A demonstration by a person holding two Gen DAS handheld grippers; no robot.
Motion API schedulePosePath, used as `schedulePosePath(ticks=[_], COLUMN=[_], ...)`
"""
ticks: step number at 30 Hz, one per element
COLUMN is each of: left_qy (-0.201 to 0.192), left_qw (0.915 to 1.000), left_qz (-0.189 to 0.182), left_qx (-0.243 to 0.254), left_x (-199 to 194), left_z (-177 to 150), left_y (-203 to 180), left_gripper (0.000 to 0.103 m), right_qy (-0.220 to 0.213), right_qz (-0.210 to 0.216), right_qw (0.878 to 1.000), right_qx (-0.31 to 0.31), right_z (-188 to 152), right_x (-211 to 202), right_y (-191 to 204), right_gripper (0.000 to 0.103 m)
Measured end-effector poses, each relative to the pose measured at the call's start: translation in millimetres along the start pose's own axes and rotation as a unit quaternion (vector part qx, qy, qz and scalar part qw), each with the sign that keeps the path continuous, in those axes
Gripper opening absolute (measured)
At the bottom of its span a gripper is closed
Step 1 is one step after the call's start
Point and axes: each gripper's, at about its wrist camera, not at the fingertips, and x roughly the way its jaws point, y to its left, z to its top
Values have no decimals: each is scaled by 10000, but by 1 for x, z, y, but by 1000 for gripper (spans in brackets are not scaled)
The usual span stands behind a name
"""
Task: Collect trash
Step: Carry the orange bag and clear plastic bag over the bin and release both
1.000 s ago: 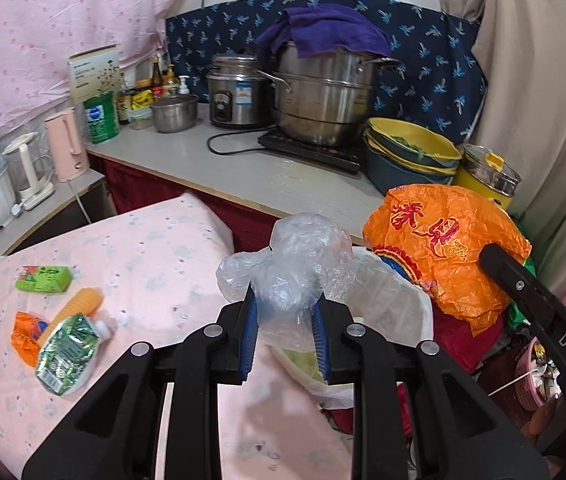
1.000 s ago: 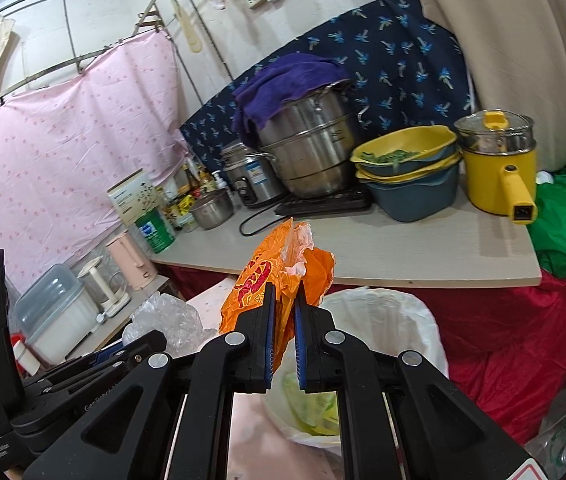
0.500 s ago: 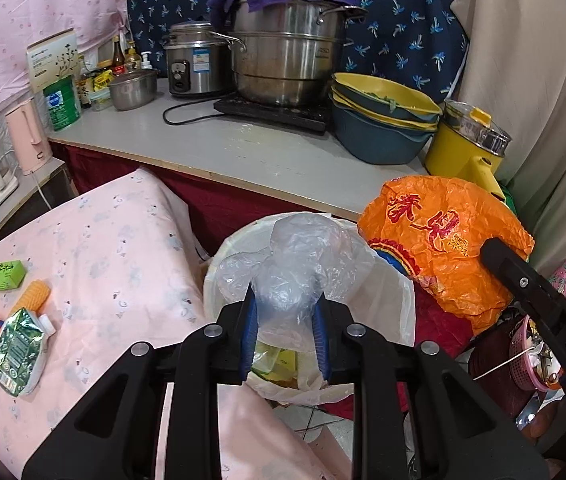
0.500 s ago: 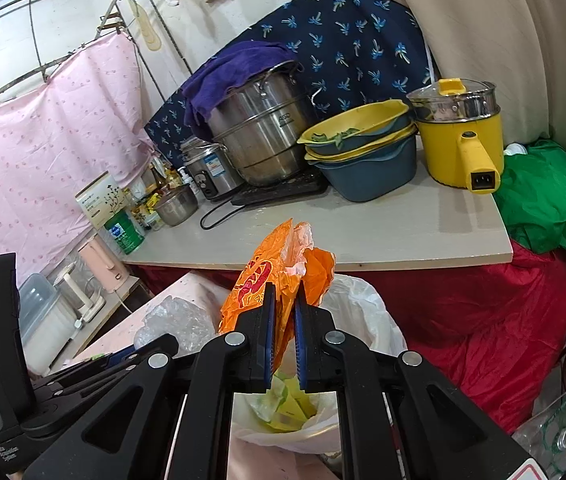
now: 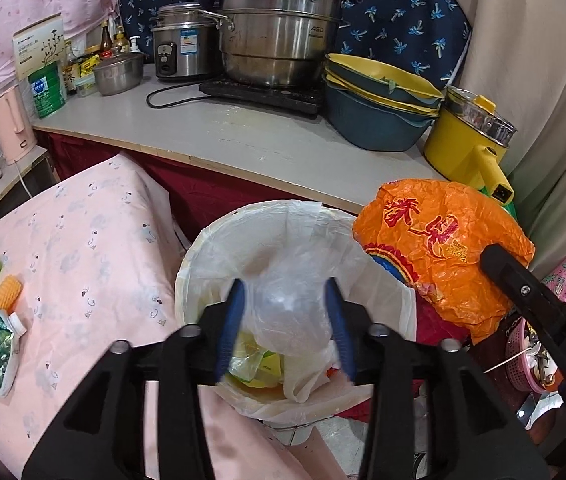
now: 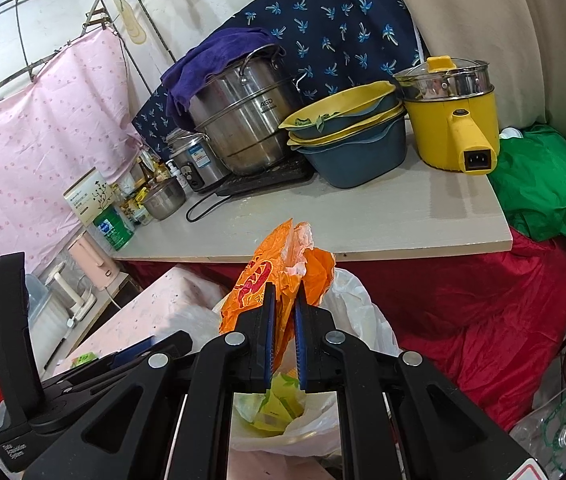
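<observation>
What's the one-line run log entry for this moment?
left gripper: opening, clear bag between jaws | right gripper: shut on orange bag | both above lined bin

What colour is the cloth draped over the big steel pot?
Purple cloth; the right wrist view shows it best.

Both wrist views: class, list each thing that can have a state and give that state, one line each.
Left gripper: jaws opening, clear plastic bag between them.
Clear plastic bag: crumpled, over the bin.
Right gripper: shut on orange bag.
Orange bag: crumpled, held above the bin.
Trash bin: lined, open, partly filled.
Steel pot: covered by purple cloth.
</observation>
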Motion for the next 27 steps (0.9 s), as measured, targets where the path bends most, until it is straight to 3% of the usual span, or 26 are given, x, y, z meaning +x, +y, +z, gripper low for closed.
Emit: schedulePosePath(ticks=[2, 17, 22, 27], left_qy=[-42, -140, -196, -239], left_qw=[10000, 9993, 9986, 9975], left_qz=[27, 314, 475, 617], left_qx=[-40, -156, -123, -229], left_x=[0, -6, -11, -18], left_z=[1, 1, -3, -5], left_y=[3, 31, 40, 56], left_gripper=[53, 57, 66, 70], right_qy=[12, 200, 302, 300], right_qz=[7, 146, 225, 302], right_qw=[10000, 9995, 9991, 9988], right_qx=[-13, -171, -209, -237], right_z=[0, -7, -12, -13], right_x=[3, 26, 40, 42], right_y=[1, 20, 27, 41], right_gripper=[9, 14, 15, 31])
